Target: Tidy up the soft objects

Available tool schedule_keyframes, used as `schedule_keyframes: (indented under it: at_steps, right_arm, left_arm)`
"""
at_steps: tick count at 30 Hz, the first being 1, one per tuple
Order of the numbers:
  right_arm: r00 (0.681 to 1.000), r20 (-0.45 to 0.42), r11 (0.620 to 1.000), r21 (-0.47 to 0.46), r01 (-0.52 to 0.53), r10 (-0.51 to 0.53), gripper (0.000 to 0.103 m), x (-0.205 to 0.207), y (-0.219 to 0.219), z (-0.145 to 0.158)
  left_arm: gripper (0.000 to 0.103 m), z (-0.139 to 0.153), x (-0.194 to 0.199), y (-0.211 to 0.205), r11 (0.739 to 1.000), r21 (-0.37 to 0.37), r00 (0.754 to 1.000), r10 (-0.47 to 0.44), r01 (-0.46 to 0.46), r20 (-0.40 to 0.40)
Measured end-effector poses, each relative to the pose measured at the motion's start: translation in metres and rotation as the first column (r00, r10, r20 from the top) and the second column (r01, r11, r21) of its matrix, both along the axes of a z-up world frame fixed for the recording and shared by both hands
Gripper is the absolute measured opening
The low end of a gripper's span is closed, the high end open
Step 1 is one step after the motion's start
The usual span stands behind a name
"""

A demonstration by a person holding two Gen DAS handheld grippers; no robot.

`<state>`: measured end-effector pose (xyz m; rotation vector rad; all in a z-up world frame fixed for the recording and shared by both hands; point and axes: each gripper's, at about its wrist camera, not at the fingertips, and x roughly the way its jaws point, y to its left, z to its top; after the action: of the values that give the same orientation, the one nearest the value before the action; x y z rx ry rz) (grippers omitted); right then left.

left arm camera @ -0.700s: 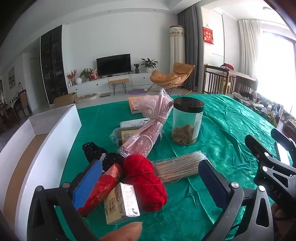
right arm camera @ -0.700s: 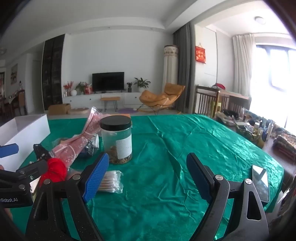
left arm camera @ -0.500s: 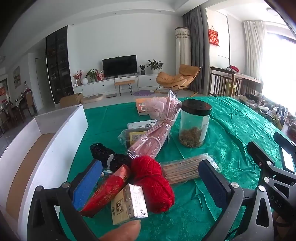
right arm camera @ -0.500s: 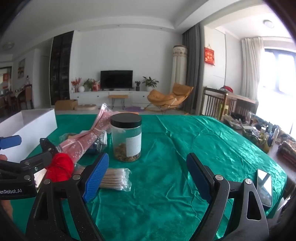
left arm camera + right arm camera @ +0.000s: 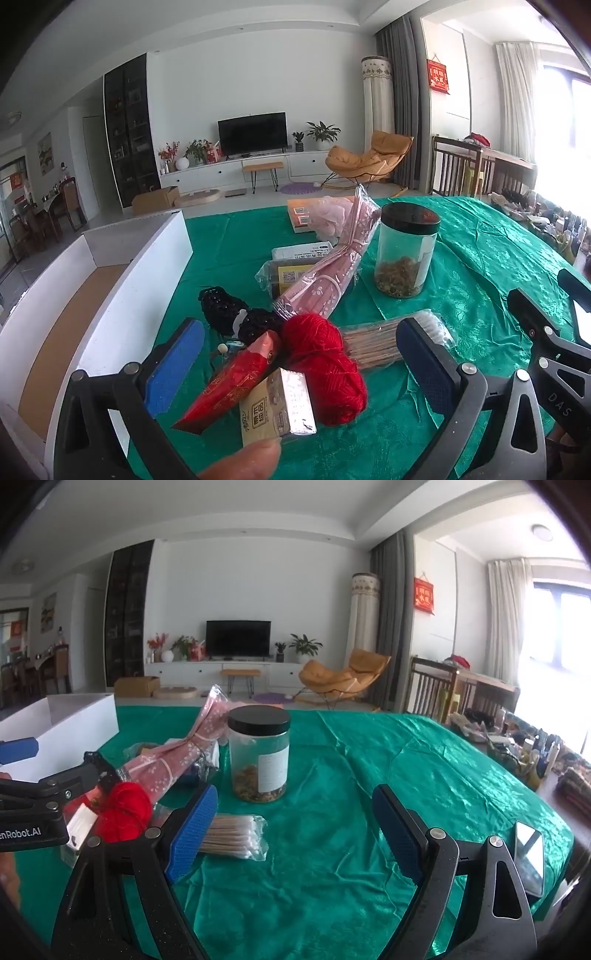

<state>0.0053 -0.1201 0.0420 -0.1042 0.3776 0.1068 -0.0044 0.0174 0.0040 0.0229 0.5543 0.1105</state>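
Observation:
A red yarn ball lies on the green tablecloth among a black knitted piece, a pink wrapped cloth roll, a red packet and a small carton. My left gripper stands open just before this pile, with the yarn, packet and carton in the space between its blue pads but untouched. My right gripper is open over bare cloth, right of a bag of cotton swabs. The red yarn ball shows at its left.
A white box with a brown bottom stands at the table's left edge. A clear jar with a black lid, flat packets and an orange book sit mid-table. A phone lies near the right edge.
Both views have panned a little, so the pile and jar sit further right in frame. Both grippers stay open and nothing has been picked up.

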Motion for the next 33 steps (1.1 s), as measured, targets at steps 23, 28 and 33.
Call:
schedule_keyframes:
  at_steps: [23, 28, 33]
  right_arm:
    - [1.0, 0.019, 1.0, 0.005, 0.001, -0.001, 0.088, -0.0011, -0.0029, 0.0007]
    - [1.0, 0.02, 1.0, 0.006, 0.002, -0.002, 0.088, -0.001, -0.0028, 0.0004]
    - [1.0, 0.02, 1.0, 0.007, 0.001, -0.001, 0.088, -0.0011, -0.003, 0.0005]
  left_arm:
    - [0.103, -0.0082, -0.0032, -0.0019, 0.999, 0.034, 1.0, 0.008, -0.007, -0.016]
    - [0.103, -0.0089, -0.0044, -0.0038, 0.999, 0.041, 1.0, 0.004, -0.003, -0.017]
    - [0.103, -0.0099, -0.005, -0.0054, 0.999, 0.047, 1.0, 0.002, -0.001, -0.016]
